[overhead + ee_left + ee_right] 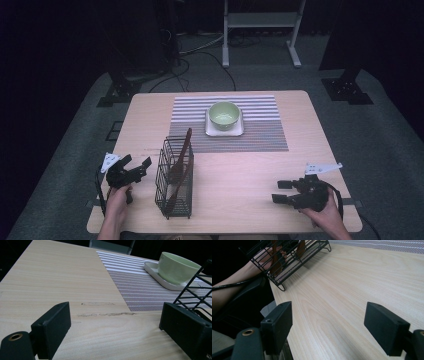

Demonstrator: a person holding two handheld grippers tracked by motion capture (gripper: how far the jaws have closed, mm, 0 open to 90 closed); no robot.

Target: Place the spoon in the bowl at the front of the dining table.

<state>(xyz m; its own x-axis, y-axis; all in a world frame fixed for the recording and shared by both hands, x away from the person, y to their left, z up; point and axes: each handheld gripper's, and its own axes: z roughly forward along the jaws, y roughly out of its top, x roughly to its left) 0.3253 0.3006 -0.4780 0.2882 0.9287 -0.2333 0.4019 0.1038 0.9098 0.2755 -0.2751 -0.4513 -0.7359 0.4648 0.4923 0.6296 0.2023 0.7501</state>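
Wire basket (pixel 175 177), standing near the tabletop's front-left corner just beside the wide, empty left gripper (pixel 137 167), is judged light, stiff and best taken by 1 rim wire.

A placemat (pixel 227 122) lies at the middle of the table's (pixel 240 185) far edge. On it sits a tray (pixel 224 129) with a bowl (pixel 223 115) inside. Nearer the front edge, toward the left, stands a wire basket (pixel 174 180) holding a wooden spoon (pixel 180 160). The left gripper (pixel 139 168) sits just left of the basket, and the right gripper (pixel 282 191) is by the front right corner.
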